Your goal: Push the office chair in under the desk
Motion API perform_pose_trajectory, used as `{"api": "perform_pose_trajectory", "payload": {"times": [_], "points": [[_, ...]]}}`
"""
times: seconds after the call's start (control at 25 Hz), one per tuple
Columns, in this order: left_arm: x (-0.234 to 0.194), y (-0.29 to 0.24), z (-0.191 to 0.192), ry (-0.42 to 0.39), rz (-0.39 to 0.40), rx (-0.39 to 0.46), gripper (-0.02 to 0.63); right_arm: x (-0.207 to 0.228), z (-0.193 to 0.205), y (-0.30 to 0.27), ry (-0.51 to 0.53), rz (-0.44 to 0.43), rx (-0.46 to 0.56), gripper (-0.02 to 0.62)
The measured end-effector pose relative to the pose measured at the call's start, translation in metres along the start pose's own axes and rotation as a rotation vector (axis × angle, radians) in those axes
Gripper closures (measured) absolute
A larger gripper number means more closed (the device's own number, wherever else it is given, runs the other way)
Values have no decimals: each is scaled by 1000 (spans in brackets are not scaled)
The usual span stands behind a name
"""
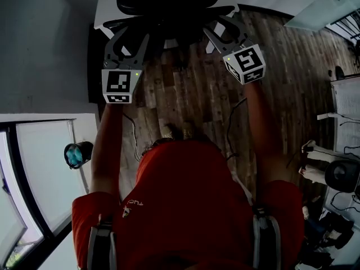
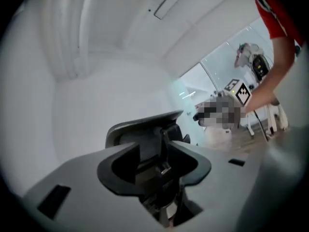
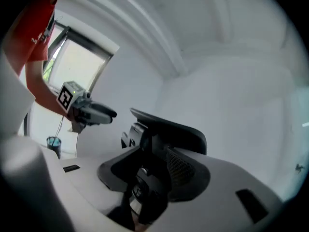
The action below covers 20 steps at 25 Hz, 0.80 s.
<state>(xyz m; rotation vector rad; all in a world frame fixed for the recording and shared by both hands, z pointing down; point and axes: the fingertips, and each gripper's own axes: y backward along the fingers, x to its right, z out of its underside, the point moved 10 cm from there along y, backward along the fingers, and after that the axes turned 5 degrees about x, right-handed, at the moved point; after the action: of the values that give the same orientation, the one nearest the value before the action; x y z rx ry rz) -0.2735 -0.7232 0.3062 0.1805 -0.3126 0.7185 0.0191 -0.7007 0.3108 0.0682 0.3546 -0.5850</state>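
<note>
A black office chair (image 1: 169, 4) stands at the top of the head view, its headrest and back frame against the white desk (image 1: 107, 7). My left gripper (image 1: 128, 35) reaches to the back's left side and my right gripper (image 1: 222, 30) to its right side. Both point level at the chair with their jaws apart. In the left gripper view the left gripper (image 2: 157, 163) frames the chair's (image 2: 140, 127) spine, with no pad seen pressing on it. The right gripper (image 3: 154, 170) likewise frames the chair's (image 3: 169, 129) mesh back and headrest.
Dark wooden floor (image 1: 185, 94) lies under me. A grey wall (image 1: 39, 38) runs at the left, with a window and a teal cup (image 1: 76, 153) below it. Cables, a white rack (image 1: 346, 97) and dark equipment (image 1: 343, 176) crowd the right.
</note>
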Motion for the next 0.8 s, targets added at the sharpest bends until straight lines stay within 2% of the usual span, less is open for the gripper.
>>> {"api": "perform_pose_trajectory", "payload": {"times": [0.16, 0.32, 0.56, 0.8], "points": [[21, 14, -11, 177, -1, 109, 491, -37, -23, 9, -94, 33, 170, 460], [37, 23, -17, 274, 7, 175, 546, -68, -36, 11, -171, 41, 297, 521], [49, 27, -19, 336, 13, 218, 591, -94, -31, 6, -253, 26, 342, 567], [51, 25, -11, 368, 31, 219, 597, -94, -19, 2, -346, 36, 351, 571]]}}
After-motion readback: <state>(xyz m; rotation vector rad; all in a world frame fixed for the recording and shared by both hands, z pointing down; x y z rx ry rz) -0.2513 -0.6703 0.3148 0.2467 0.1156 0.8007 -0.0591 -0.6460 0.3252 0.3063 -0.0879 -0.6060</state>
